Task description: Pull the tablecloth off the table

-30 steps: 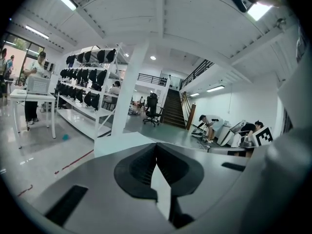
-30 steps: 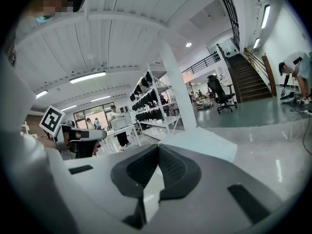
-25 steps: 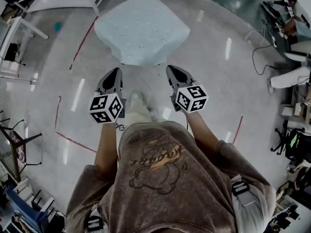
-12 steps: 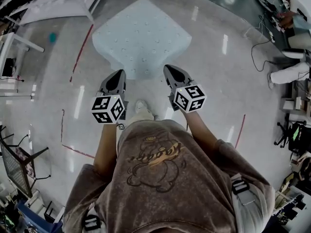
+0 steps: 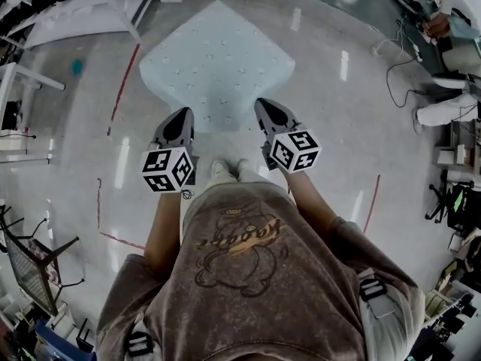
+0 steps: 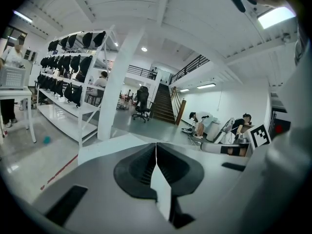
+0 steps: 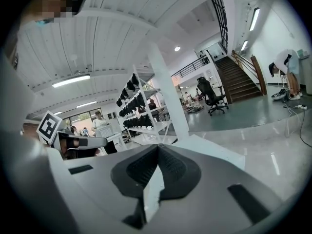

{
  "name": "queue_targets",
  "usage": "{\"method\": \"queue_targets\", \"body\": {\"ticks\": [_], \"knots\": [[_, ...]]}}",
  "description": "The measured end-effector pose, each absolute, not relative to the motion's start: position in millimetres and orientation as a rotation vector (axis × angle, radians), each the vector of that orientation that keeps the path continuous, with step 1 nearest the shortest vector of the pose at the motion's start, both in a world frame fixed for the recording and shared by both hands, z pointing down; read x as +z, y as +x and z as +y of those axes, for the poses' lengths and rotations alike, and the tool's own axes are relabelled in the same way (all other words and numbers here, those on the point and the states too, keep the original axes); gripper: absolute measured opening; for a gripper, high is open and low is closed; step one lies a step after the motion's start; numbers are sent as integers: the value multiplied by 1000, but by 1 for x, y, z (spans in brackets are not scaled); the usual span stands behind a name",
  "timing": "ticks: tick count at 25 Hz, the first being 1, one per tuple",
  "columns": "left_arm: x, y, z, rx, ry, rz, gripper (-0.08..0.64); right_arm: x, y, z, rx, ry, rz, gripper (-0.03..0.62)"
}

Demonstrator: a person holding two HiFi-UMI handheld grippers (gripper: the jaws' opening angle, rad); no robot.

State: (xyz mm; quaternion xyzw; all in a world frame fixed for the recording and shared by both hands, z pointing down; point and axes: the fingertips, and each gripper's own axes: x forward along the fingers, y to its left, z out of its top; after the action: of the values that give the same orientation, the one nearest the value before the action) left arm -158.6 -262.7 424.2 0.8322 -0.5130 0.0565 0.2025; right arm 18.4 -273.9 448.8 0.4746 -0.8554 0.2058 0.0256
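Observation:
A pale blue tablecloth (image 5: 218, 62) with a dotted pattern covers a small table straight ahead of me, one corner pointing away. In the head view my left gripper (image 5: 179, 114) and right gripper (image 5: 264, 105) are side by side at the cloth's near edge, both shut with nothing between the jaws. In the left gripper view the jaws (image 6: 156, 152) are pressed together and the cloth (image 6: 109, 143) shows just beyond them. In the right gripper view the jaws (image 7: 157, 155) are likewise closed, and the cloth (image 7: 214, 149) lies past them. I cannot tell whether either tip touches the cloth.
Red tape lines (image 5: 124, 74) mark the glossy floor left of the table. White shelving (image 5: 83, 6) stands at the far left and a metal chair (image 5: 34, 265) at the near left. People sit at desks (image 5: 443, 21) at the right. A white pillar (image 6: 114, 89) and stairs (image 6: 163, 104) stand behind.
The table and cloth have come closer, and the grippers' tips now reach the cloth's near edge. Both grippers keep the same pose, shut.

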Motion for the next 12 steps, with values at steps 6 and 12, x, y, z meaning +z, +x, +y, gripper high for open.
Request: {"method": "queue_targets", "body": {"ticks": [6,12], "knots": [[426,-155,-268,125,2293,-1442,21,450,21,-281,681,1431,-2669,58],[433,-153,-275,103,2241,-1455,114,459,31,-287,777,1397,-2684,197]]}}
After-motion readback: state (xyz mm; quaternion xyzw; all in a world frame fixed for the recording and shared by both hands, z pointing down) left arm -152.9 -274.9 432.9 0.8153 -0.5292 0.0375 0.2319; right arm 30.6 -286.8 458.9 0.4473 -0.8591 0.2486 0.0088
